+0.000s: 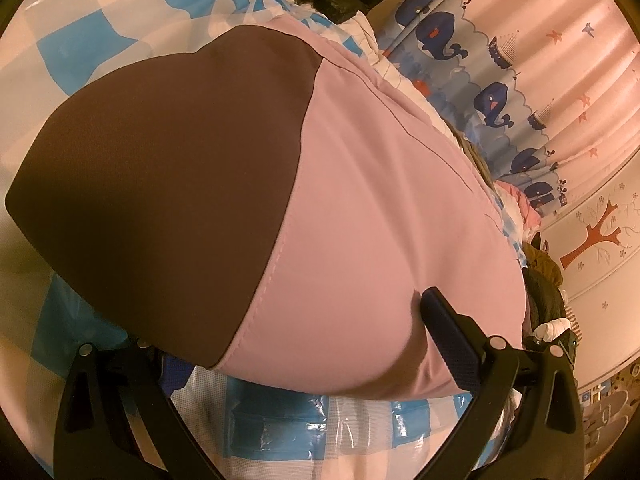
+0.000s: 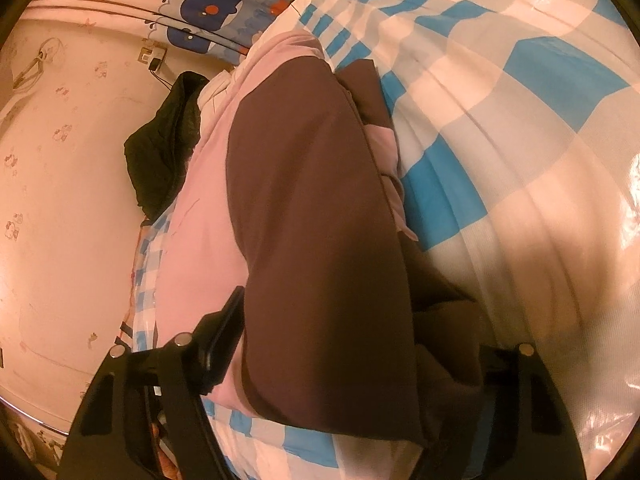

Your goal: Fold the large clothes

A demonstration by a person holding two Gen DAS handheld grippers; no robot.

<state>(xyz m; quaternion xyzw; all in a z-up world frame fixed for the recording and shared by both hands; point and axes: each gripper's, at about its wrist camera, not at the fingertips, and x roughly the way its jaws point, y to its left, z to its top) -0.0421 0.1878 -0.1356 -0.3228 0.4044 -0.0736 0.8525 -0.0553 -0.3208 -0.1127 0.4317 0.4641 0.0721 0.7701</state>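
Observation:
A large pink and brown garment (image 1: pixel 224 168) lies folded into a thick bundle on the bed. In the left wrist view my left gripper (image 1: pixel 296 320) straddles the garment's near edge. Its right finger (image 1: pixel 440 324) presses a dent into the pink cloth, and its left finger is hidden under the brown part. In the right wrist view the garment (image 2: pixel 312 208) runs away from me as a long bundle. My right gripper (image 2: pixel 348 308) has the garment's near end between its jaws. Its left finger (image 2: pixel 226 328) lies against the cloth, while brown cloth covers the right finger.
The bed has a blue and white checked cover (image 2: pixel 500 92) under clear plastic. A dark jacket (image 2: pixel 164 152) lies at the bed's far edge by the wall (image 2: pixel 60 200). A whale-print curtain (image 1: pixel 492 92) hangs beyond the bed, and more clothes (image 1: pixel 540 272) are heaped at the right.

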